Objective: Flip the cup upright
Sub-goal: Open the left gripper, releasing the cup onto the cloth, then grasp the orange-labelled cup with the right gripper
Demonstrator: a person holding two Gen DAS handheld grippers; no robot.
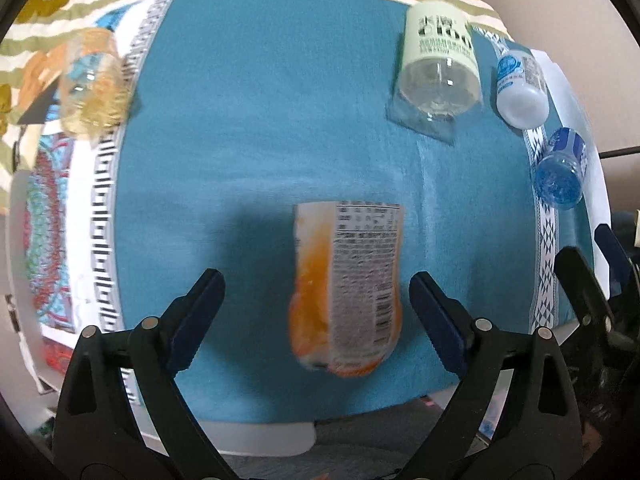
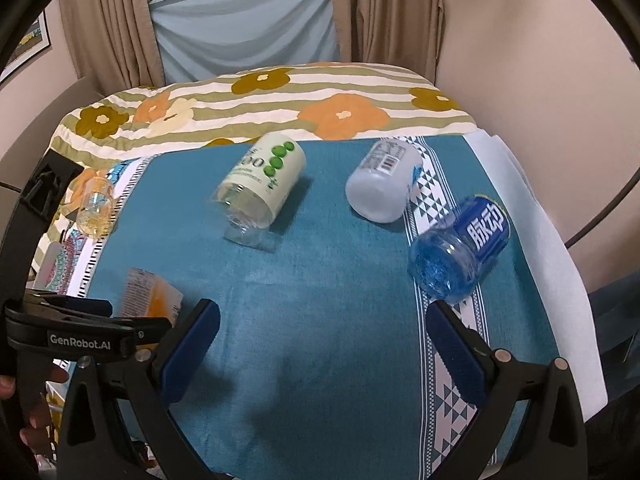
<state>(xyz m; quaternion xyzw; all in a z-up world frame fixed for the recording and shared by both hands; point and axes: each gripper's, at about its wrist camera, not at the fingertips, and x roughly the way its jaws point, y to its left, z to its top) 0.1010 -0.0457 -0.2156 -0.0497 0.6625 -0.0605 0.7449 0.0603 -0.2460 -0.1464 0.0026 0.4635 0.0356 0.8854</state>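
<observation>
An orange cup point(image 1: 348, 292) with a printed white label lies on its side on the teal cloth point(image 1: 260, 120). My left gripper point(image 1: 316, 280) is open, its blue-padded fingers on either side of the cup and apart from it. In the right wrist view the same orange cup point(image 2: 150, 294) shows at the left, partly behind the left gripper's black body point(image 2: 80, 338). My right gripper point(image 2: 322, 308) is open over bare cloth, holding nothing.
Other cups lie on their sides: a green-labelled clear one point(image 2: 260, 184), a white one point(image 2: 384, 184), a blue one point(image 2: 460, 248) and a yellowish clear one point(image 2: 94, 208) at the left edge. A flowered quilt point(image 2: 344, 116) lies behind. A hand point(image 2: 12, 392) grips the left tool.
</observation>
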